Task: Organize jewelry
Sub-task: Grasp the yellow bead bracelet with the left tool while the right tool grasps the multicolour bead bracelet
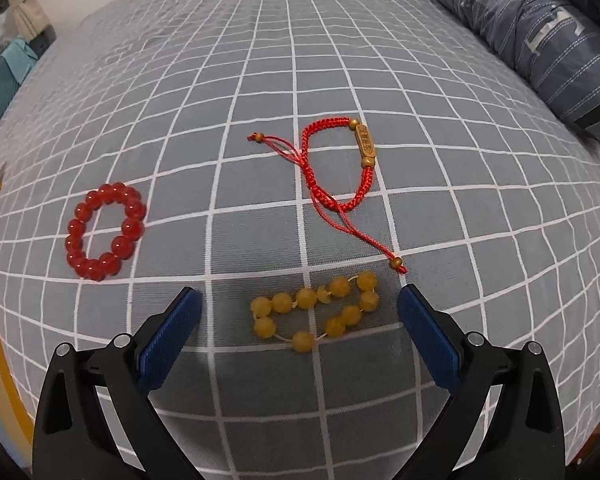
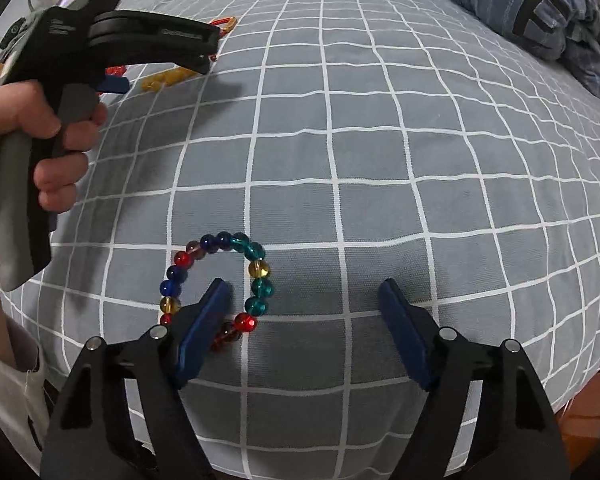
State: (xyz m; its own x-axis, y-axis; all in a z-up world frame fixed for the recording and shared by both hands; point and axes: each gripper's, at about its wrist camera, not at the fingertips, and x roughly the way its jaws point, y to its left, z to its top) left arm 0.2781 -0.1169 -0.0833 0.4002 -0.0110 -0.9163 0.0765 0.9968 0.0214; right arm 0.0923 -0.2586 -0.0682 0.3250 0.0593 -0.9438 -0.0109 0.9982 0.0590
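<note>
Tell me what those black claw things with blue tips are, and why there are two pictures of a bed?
They are grabbers that a person squeezes by hand, one in each hand. Each carries a small camera looking along its fingers, so you get two pictures. The left gripper is open above a yellow bead bracelet, with a red bead bracelet and a red cord bracelet nearby on the checked bedsheet. The right gripper is open; one finger sits inside a colourful bead bracelet. The person's hand shows there too. Nothing is held yet.
</note>
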